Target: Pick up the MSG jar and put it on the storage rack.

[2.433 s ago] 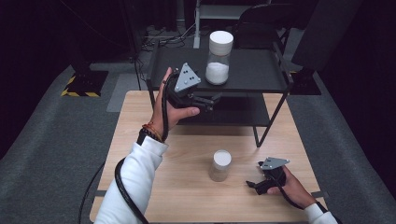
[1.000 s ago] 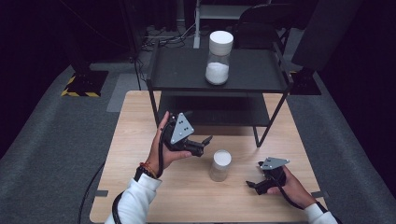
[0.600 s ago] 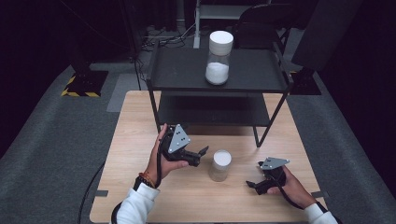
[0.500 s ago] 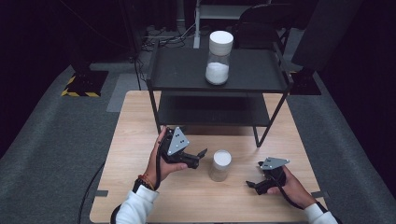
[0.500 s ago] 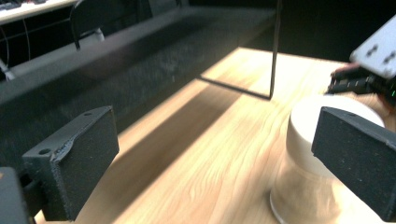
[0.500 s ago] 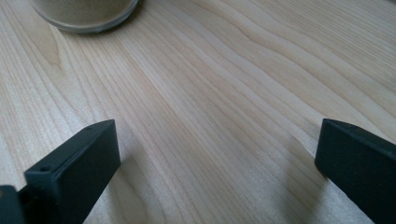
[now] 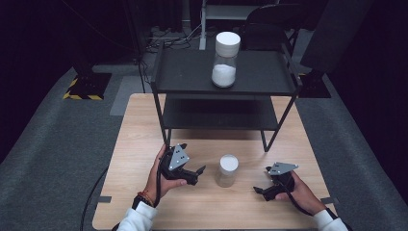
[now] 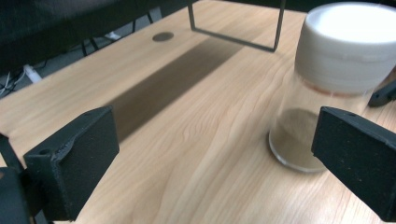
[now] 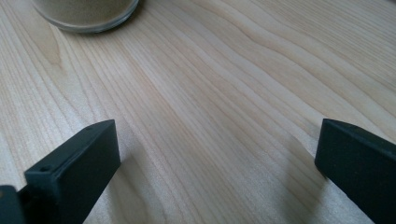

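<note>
Wooden tabletop (image 7: pixel 144 144): we have brought the left tongs (image 7: pixel 196 173), spread, down from the shelf beside the white-lidded jar (image 7: pixel 226 170); right tongs (image 7: pixel 262 189) spread, resting.

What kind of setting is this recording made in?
Probably a lab or studio set up for recording: a lone wooden table on grey carpet, loose cables and hazard tape on the floor, dark surroundings.

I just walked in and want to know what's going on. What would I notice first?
A small glass jar with a white lid stands on the pale wooden table, between the left gripper and the right gripper, both with jaws open. A taller white-lidded jar of white powder stands on the black metal shelf behind.
</note>
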Tool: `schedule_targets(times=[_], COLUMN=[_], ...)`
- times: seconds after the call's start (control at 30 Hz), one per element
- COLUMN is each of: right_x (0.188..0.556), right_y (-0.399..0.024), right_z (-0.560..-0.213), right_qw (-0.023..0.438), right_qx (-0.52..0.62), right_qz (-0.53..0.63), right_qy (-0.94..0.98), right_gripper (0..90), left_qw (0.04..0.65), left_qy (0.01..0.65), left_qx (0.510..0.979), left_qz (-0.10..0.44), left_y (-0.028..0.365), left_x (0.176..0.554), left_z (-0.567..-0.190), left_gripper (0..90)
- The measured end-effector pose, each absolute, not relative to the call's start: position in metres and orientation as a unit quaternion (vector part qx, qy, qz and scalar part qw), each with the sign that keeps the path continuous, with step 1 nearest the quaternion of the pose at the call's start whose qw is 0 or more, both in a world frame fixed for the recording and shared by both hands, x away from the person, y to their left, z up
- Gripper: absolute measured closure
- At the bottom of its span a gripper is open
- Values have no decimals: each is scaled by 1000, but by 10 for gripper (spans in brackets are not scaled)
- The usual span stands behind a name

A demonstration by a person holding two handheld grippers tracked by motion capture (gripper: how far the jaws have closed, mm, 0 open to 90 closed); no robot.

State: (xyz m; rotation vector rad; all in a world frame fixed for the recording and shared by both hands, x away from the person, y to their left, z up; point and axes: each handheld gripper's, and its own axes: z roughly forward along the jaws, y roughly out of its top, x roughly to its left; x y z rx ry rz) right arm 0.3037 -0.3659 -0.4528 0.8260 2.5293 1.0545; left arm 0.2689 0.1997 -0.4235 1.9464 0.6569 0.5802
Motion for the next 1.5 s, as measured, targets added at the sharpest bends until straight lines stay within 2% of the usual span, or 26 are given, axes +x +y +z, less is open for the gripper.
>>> schedule_targets(times=[0.8,1.5], right_x=[304,304], right_y=[-366,-366], right_z=[-453,-453], right_qw=[139,138], right_qx=[285,283], right_qz=[365,365], right_qy=[875,876], right_gripper=[0,0], left_qw=[423,351], left_qy=[297,321], left_qx=[832,859], left_qz=[203,188], left_y=[202,187], left_x=[284,300], left_z=[-452,-455], left_gripper=[10,16])
